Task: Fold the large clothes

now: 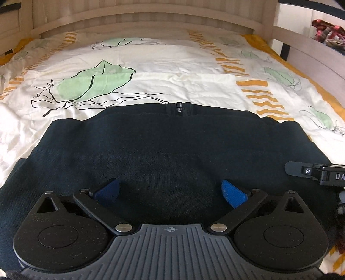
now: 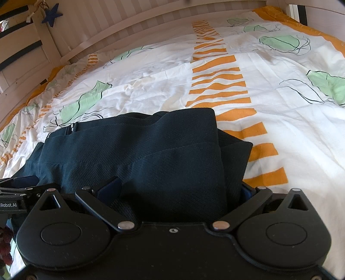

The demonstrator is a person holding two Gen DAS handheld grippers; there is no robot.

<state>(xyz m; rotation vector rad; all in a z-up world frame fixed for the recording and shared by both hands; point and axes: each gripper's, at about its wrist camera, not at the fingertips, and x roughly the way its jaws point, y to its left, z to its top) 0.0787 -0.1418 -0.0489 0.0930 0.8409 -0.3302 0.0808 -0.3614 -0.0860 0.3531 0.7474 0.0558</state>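
We see the dark garment [image 1: 168,146] lying folded on the patterned bedcover [image 1: 172,64], filling the lower middle of both views, zipper pull [image 1: 179,107] at its far edge. The left gripper [image 1: 170,192] hovers spread wide, empty, presumably released. The right gripper [image 2: 179,189] stands wide too, cloth bunched between its blue pads [image 2: 110,187]; grip uncertain.

I count one dark garment [image 1: 163,146], folded on the one bedspread [image 1: 183,71], with one zipper pull [image 1: 179,107] at its far edge. Two grippers sit at the garment's near edge: left gripper [image 1: 170,192], right gripper [image 2: 179,191]. One blue star [image 2: 52,14] hangs beyond the bedspread.
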